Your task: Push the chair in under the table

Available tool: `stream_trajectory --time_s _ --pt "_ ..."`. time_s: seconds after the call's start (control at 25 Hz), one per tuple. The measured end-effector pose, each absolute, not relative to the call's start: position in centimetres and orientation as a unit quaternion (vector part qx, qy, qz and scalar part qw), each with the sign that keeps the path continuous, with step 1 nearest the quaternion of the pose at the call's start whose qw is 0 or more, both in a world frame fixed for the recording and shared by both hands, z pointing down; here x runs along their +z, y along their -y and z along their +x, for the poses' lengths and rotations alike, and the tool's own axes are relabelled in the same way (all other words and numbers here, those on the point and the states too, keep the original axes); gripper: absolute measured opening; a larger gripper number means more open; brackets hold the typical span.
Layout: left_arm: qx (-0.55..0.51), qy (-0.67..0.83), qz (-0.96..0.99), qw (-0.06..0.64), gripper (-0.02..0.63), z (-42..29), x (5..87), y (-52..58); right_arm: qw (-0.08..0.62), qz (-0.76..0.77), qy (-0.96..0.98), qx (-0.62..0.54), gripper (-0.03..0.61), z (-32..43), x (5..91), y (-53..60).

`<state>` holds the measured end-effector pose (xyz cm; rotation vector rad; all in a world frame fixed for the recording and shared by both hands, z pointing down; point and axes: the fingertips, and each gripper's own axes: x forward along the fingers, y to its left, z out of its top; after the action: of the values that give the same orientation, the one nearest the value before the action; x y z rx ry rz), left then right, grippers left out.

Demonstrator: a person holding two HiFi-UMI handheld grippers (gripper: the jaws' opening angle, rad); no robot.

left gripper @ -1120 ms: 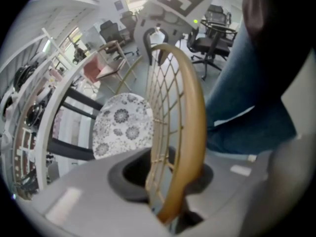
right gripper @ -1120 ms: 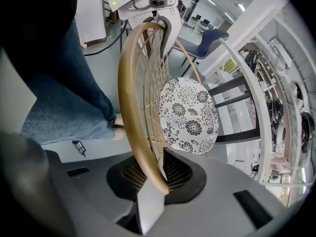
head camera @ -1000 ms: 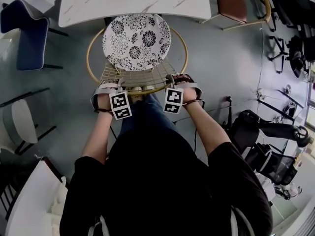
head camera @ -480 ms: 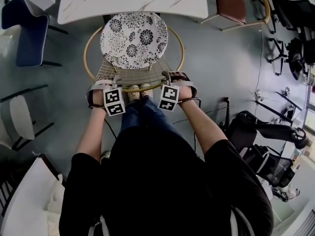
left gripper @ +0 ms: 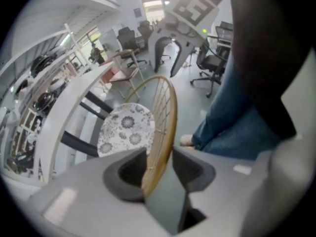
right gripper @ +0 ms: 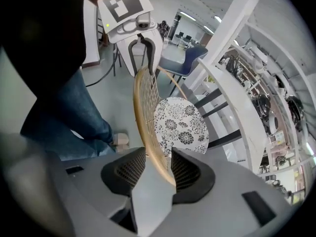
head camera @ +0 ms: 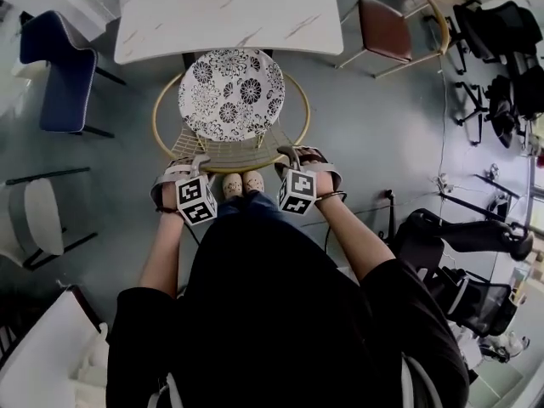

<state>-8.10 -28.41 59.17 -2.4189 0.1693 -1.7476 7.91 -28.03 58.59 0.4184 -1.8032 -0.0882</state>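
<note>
The chair has a floral seat cushion (head camera: 231, 92) and a gold wire back (head camera: 229, 153). Its front sits at the edge of the white marble table (head camera: 221, 11). My left gripper (head camera: 195, 163) and right gripper (head camera: 289, 155) are at the back's top rim, one on each side. In the left gripper view the gold rim (left gripper: 160, 132) runs between the opening jaws of the left gripper (left gripper: 159, 174), close to the left pad with a gap on the right. In the right gripper view the rim (right gripper: 148, 132) passes through the right gripper (right gripper: 157, 171), whose jaws are opening with space beside it.
A blue chair (head camera: 59, 75) stands left of the table and a brown one (head camera: 387, 28) to its right. Black office chairs (head camera: 501, 32) and a black bag (head camera: 442, 228) line the right side. A white chair (head camera: 38, 219) is at left. The person's feet (head camera: 242, 183) are behind the chair back.
Both grippers have risen a little at the chair back and their jaws have spread apart from the rim. The chair stays at the table edge.
</note>
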Motion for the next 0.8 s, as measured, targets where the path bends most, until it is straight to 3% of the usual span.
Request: stream_trajectory --time_s 0.12,0.24,0.4,0.64,0.8 --pt "-0.563 -0.080 -0.821 0.056 0.158 -7.8 57.1 28.5 0.564 0.216 0.797 -0.036 0.144 7.6 55.7 29.2" --pt "-0.508 -0.142 -0.848 0.040 0.052 -7.2 53.4 30.1 0.521 0.265 0.810 -0.038 0.077 6.7 52.2 31.1" --pt "-0.430 -0.231 -0.872 0.042 0.017 -6.3 46.9 33.9 0.448 0.345 0.824 -0.046 0.045 5.8 46.2 34.5" --pt "-0.320 -0.350 -0.875 0.093 0.008 -5.4 35.9 38.8 0.315 0.453 0.832 -0.060 0.025 5.5 35.6 38.7" --pt "-0.217 -0.430 -0.872 0.089 0.008 -5.4 28.7 40.5 0.221 0.512 0.827 -0.068 0.021 5.7 28.5 40.4"
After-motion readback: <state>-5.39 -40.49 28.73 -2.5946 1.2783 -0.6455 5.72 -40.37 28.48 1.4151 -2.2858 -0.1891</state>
